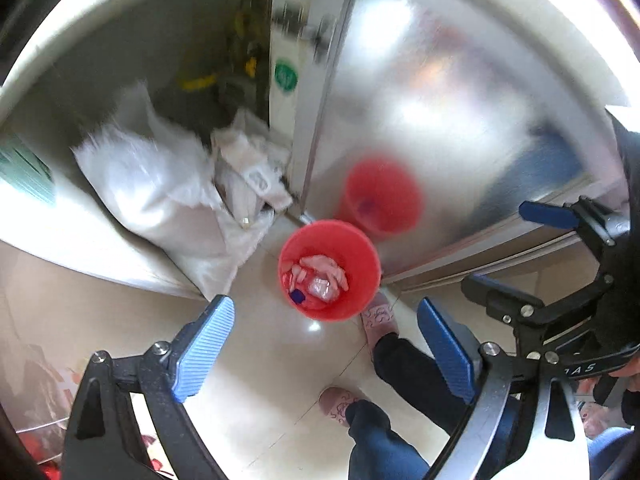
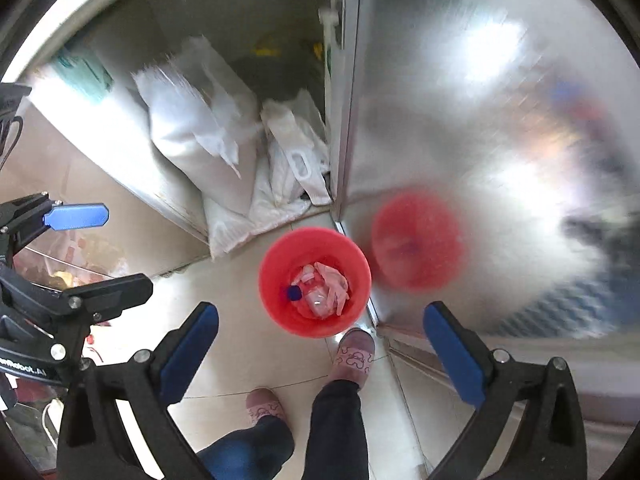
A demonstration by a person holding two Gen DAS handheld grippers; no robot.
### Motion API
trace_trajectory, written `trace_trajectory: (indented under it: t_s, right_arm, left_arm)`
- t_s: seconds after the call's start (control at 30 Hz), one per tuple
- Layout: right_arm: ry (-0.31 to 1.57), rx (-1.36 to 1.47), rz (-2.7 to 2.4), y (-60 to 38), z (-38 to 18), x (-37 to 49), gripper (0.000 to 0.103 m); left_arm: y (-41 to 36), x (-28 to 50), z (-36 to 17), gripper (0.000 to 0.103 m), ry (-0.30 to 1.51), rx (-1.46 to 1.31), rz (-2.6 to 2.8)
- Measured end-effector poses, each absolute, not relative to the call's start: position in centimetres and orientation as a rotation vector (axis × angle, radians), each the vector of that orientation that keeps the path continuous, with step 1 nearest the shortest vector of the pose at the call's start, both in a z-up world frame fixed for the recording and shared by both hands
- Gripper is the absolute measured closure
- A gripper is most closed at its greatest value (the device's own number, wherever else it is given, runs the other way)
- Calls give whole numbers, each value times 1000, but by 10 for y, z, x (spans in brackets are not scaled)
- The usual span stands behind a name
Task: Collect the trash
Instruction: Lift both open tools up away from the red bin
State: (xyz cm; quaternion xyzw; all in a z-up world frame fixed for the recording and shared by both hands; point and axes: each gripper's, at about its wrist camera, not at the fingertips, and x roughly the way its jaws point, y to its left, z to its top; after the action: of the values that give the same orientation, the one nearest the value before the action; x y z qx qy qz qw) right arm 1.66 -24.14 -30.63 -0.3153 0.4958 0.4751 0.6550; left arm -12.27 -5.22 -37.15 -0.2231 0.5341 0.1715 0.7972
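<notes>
We see the red bin (image 1: 330, 270) on the floor at frame centre in both views, directly ahead of and well below both sets of jaws, its mouth facing up at us. The left gripper (image 1: 324, 354) and right gripper (image 2: 320, 350) stand wide open and empty. Neither looks nearer. The crumpled trash (image 2: 322, 290) already lies inside. The right view shows the blue bottle cap (image 2: 295, 293) more clearly; the left view shows the right gripper at its right edge.

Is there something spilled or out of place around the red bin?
Nothing stands out. The red bin stands upright on the floor with the trash inside it, and no litter lies on the tiles beside it.
</notes>
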Motion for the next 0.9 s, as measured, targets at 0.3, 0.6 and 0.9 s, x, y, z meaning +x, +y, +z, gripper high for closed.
trace_trajectory:
  t_s: [0.3,0.6,0.9]
  right_arm:
    - [1055,-572,1086,-261,-184,15,1]
    - [956,-484,1014,-250,-99,65,1]
    - [910,-464,944,-228,-64,128,1]
  left_arm:
    - [-56,-125,-237,0,1040,-436,310]
    - [-46,-64,-147,0,954,-325,246]
    - [-29,18,-107,0,943,-302,201]
